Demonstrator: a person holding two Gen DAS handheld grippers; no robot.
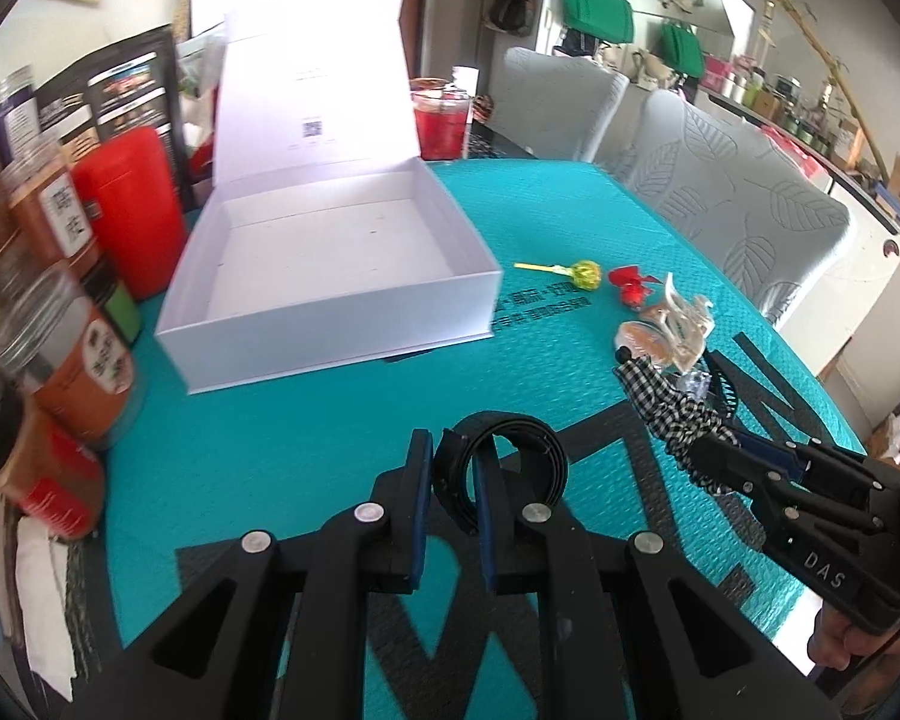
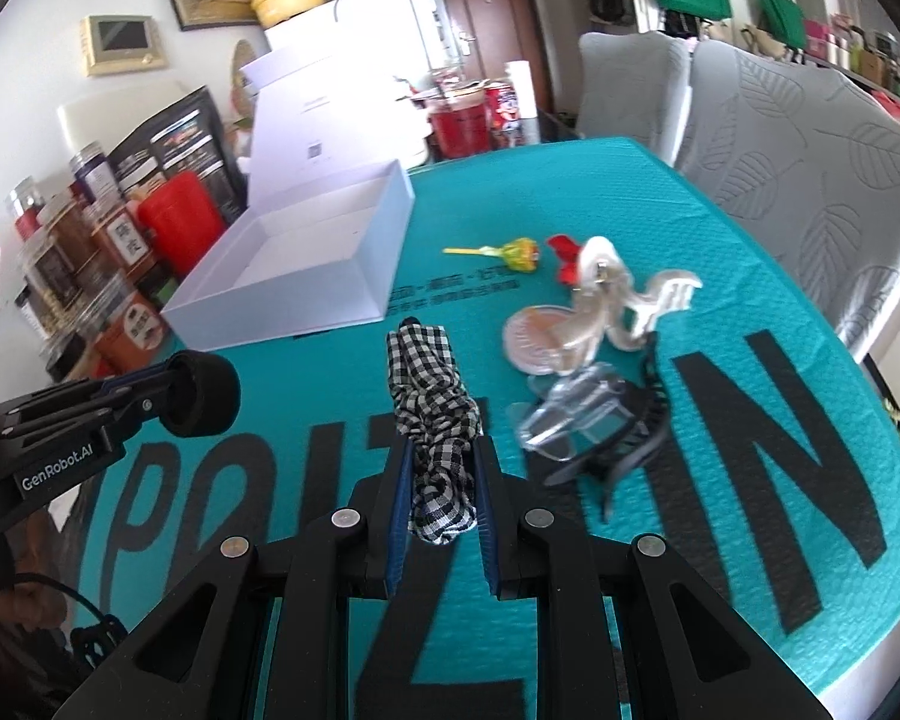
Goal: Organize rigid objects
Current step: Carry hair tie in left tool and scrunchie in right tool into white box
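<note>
Clamped in the left gripper is a black coil, held by its near side above the teal surface; the fingers are closed on it. A checked scrunchie is pinched between the closed fingers of the right gripper, its free end pointing away from the camera. Both are held over the near part of the surface, above the large black lettering. Just beyond the scrunchie, toward the right edge, a clear clip and a black clip are seen touching, with a pearly claw clip resting on a round pink disc behind them. Farther in, a lollipop and a red bow lie near each other. A white box is set open toward the far left corner, its lid upright and its inside bare. Jars and a red canister are lined along the left edge.
</note>
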